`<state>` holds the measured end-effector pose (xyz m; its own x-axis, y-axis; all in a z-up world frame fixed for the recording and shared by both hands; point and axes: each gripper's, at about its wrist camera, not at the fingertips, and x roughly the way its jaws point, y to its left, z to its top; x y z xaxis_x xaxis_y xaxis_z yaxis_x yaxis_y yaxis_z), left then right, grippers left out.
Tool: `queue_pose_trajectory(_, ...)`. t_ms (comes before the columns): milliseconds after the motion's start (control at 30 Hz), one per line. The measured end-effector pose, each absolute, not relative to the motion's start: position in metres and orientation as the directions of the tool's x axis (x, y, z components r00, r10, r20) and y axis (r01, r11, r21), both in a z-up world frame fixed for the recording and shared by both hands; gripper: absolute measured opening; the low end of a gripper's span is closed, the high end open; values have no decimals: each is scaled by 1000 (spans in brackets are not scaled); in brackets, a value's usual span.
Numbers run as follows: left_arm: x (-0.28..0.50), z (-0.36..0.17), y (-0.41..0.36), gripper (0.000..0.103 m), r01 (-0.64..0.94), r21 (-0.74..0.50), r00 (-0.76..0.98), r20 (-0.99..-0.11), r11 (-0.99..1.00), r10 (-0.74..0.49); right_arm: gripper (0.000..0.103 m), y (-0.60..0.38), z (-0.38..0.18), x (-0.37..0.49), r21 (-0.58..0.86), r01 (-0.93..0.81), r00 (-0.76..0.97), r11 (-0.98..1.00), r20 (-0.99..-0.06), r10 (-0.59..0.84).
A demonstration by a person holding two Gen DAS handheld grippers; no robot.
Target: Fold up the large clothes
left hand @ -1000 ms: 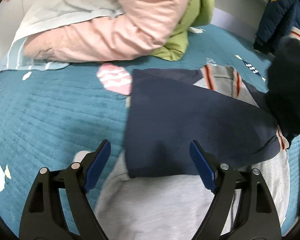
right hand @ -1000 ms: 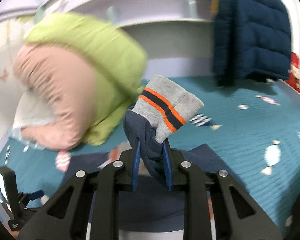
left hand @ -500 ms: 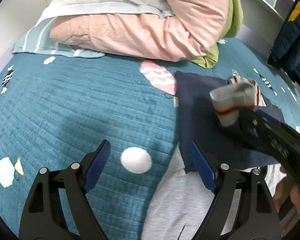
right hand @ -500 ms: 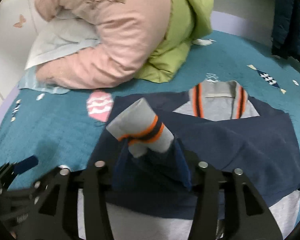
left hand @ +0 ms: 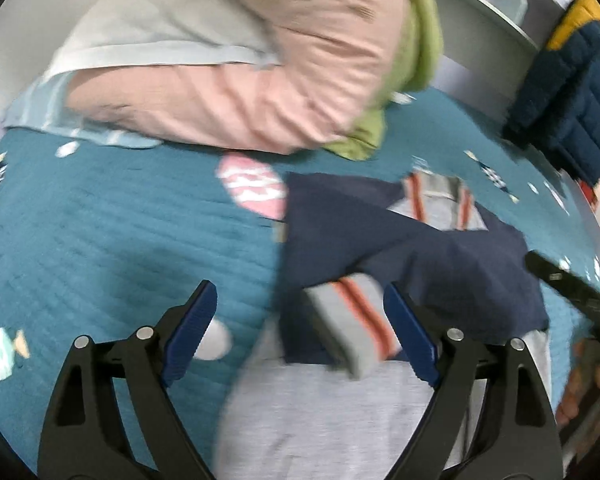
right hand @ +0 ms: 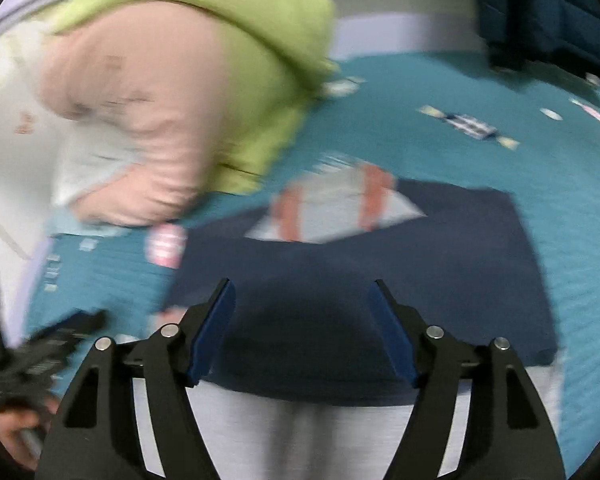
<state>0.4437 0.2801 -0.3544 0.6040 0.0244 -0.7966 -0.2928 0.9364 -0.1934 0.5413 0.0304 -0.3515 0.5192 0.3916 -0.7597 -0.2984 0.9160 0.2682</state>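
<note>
Navy/grey jacket lay on bed, 1 striped cuff across it; L tongs & R tongs both apart, nothing gripped.

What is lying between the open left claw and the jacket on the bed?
Nothing visible. The left claw is open just above the jacket, with the folded sleeve's striped cuff showing between its fingers. The bedspread around it is bare.

My right tongs now gape, letting go of the striped cuff, which apparently lies on the jacket.
</note>
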Motion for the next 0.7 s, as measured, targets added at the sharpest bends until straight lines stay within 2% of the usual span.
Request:
queue_pose_trajectory(133, 465, -368, 250, 86, -215, -290, 575, -809, 933, -119, 46, -12, -389, 560, 289, -200, 422, 936, -837, 349)
queue_pose_trajectory(200, 474, -375, 235, 86, -177, -308, 555, -815, 935, -164, 46, -27, -404, 562, 296, -178, 396, 938, -851, 344)
queue_pose_trajectory(233, 478, -381, 230, 86, -171, -304, 538, -826, 937, -170, 45, -32, -411, 563, 291, -169, 376, 942, -864, 335)
queue_pose_trajectory(333, 497, -414, 226, 86, -206, -251, 433, -890, 946, -142, 31, -48, -433, 571, 326, -147, 332, 934, -873, 357)
queue_pose_trajectory(467, 504, -426, 228, 86, -212, -228, 406, -905, 950, -127, 33, -53, -431, 575, 370, -151, 303, 917, -865, 399)
queue_pose_trajectory(533, 504, -414, 234, 86, -202, -276, 432, -886, 940, -167, 33, -57, -421, 577, 399, -157, 293, 904, -855, 428)
queue_pose_trajectory(600, 504, -397, 248, 87, -209, -328, 482, -854, 921, -194, 37, -66, -406, 582, 430, -176, 321, 885, -825, 465)
queue_pose_trajectory(633, 506, -390, 256, 88, -207, -344, 501, -842, 916, -203, 43, -71, -397, 585, 424, -177, 343, 888, -819, 459)
queue_pose_trajectory(700, 514, -379, 268, 90, -221, -316, 518, -840, 923, -164, 46, -78, -386, 596, 386, -179, 374, 905, -824, 425)
